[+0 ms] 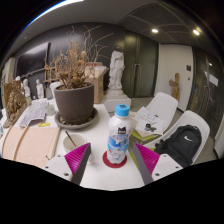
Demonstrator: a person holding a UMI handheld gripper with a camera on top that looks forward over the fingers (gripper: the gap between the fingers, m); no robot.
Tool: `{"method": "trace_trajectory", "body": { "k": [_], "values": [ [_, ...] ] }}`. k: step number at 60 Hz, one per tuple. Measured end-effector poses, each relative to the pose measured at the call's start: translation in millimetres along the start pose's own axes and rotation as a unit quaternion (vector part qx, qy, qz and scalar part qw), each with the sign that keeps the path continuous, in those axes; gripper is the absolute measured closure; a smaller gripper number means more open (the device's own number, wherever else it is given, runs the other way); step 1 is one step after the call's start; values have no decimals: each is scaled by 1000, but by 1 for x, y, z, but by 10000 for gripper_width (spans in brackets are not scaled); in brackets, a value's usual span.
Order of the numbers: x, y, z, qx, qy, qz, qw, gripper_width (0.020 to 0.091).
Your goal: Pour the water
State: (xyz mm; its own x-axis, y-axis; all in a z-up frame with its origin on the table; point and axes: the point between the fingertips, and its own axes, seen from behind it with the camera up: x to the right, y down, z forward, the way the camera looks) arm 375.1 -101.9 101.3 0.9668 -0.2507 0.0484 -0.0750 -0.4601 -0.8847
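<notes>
Between the spread fingers of the gripper (112, 160), the capped water bottle (119, 137) is standing upright on a red coaster (115, 160) on the white table (95, 175), ungrasped, so, judging by this, pouring is not yet beginning and everything is remaining to do.

Home (potted plant (75, 95), statue (116, 70))

Beyond the claw and to its left, on the white table (100, 175), a dark pot (74, 100) holding a dried brown plant (72, 62). Farther back, a white statue (116, 70) on a pedestal. Off to the right, 2 white chairs (175, 125), the nearer bearing a black bag (183, 143).
</notes>
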Motion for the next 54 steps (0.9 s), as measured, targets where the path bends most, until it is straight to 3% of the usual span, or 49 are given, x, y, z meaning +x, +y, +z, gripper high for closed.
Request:
{"method": "trace_trajectory", "body": {
  "k": [16,29,54],
  "values": [
    [-64,-8,-173,-39,12,-1,999,247],
    [-118,3,-296,-50,14,-14,999,247],
    [-151,15,-366,-47,29,-51,997,249]
  ]
}}
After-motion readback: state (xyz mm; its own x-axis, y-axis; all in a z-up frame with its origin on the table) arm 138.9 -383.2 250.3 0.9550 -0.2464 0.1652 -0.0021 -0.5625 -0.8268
